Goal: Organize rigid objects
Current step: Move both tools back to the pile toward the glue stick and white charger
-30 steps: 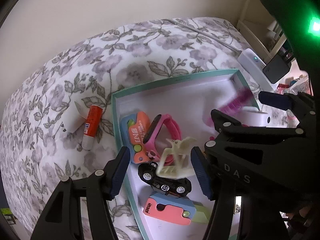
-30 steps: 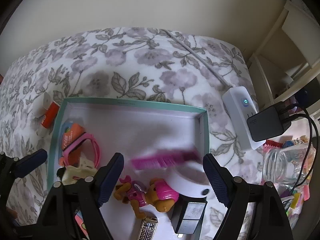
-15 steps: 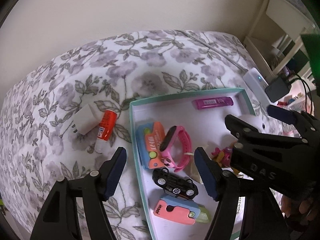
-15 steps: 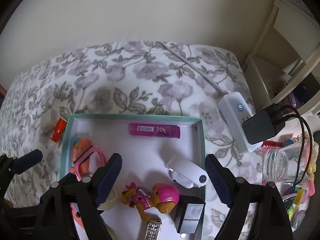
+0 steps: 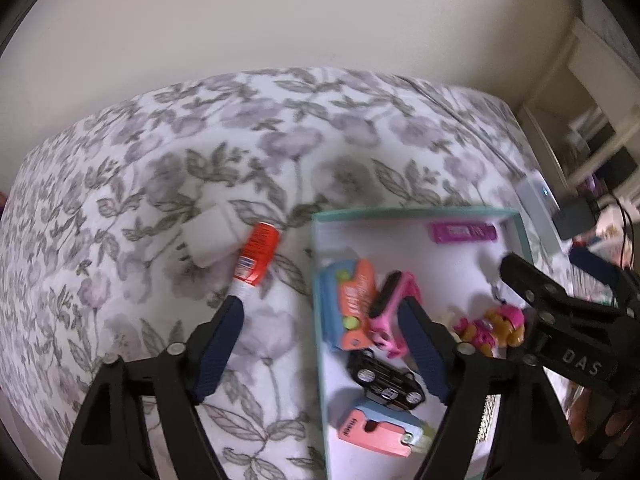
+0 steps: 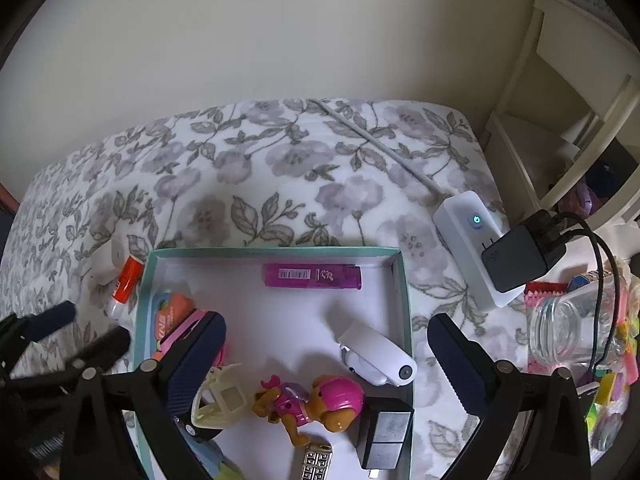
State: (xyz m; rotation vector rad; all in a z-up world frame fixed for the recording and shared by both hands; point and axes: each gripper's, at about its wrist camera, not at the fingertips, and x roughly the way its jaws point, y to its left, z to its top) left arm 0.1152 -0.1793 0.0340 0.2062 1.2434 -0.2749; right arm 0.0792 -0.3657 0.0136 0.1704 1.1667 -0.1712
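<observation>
A teal-rimmed white box (image 5: 416, 211) (image 6: 276, 251) lies on the floral bed cover. It holds a magenta lighter (image 6: 312, 276) (image 5: 464, 233), a pink watch (image 5: 394, 312), an orange-blue toy (image 5: 352, 300), a black toy car (image 5: 386, 378), a pink dog figure (image 6: 312, 400), a white device (image 6: 376, 352) and a cream toy (image 6: 218, 398). A red glue stick (image 5: 256, 256) (image 6: 126, 284) and a white charger (image 5: 208, 240) lie on the cover left of the box. My left gripper (image 5: 320, 348) is open and empty over the box's left rim. My right gripper (image 6: 326, 360) is open and empty above the box.
A white power strip (image 6: 472, 248) with a black adapter (image 6: 520, 258) lies right of the box, with a glass jar (image 6: 572, 328) and colourful small items beside it. A cream shelf (image 6: 560, 80) stands at the far right. A wall runs behind the bed.
The magenta lighter left my right gripper and now lies at the box's far side. Both grippers have pulled back; the left has swung left toward the glue stick and charger.
</observation>
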